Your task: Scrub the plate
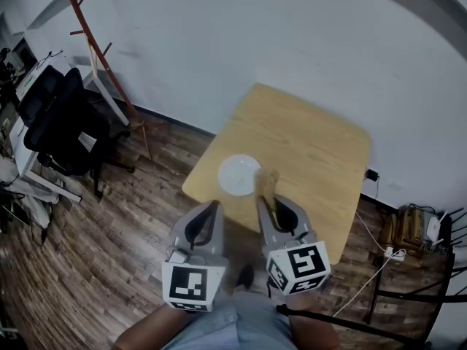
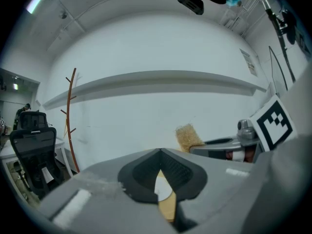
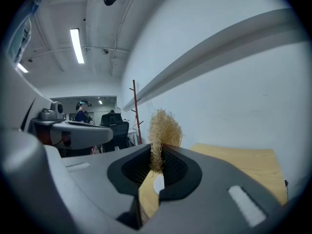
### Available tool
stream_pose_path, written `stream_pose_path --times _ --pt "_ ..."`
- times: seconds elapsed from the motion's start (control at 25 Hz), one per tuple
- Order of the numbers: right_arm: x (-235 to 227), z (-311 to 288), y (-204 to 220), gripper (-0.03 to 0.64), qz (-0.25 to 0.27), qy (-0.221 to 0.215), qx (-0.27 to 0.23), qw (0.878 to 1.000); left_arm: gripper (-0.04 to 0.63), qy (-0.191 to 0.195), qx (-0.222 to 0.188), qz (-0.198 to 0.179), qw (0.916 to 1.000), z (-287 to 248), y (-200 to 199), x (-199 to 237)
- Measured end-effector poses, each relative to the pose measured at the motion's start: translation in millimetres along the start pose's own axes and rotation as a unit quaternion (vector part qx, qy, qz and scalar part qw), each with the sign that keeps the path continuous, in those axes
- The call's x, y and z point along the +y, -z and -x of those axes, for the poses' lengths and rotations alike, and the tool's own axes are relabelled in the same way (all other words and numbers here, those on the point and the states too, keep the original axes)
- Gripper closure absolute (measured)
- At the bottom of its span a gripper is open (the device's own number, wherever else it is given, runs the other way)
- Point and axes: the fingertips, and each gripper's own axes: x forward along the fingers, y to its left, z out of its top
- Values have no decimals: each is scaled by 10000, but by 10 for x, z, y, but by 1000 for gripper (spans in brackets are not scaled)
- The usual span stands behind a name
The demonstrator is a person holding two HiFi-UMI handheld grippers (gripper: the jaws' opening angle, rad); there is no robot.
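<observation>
Standing here watching: the person is holding both grippers low in front of their body, side by side, marker cubes toward them and fingers pointing forward at the wooden worktop.

The left gripper is hanging just short of the worktop's near edge, over the wood floor. Its fingers are pressing together with nothing between them.

The right gripper is sitting a bit further forward, its tip reaching over the near edge. Its fingers are clamping on a straw-coloured scrubber, and the fuzzy end is sticking up and out past the tips.

The plate is lying flat on the worktop near the front-left corner, white and round, right ahead of the two grippers. From above, the scrubber is showing just beside the plate's right rim; I can't tell whether it's touching it or hovering.

Off to the left, a black chair and a reddish coat rack are standing by the white wall.
</observation>
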Motion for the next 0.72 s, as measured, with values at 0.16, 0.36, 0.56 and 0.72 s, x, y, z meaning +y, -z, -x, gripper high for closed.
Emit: stream_pose_path --times 0.16,0.36,0.56,0.72 --pt "-71 -186 55 572 1 172 124 9998 574 175 28 51 9998 -223 41 146" --pt "-221 -495 73 572 -6 514 277 9983 574 512 52 94 9986 -568 50 372" --pt "-229 -912 -33 572 83 862 305 9958 574 857 -108 125 9962 -923 -62 768" --pt "-200 -1214 -228 572 260 1166 235 9926 574 1193 -295 102 9924 -1175 -220 1043"
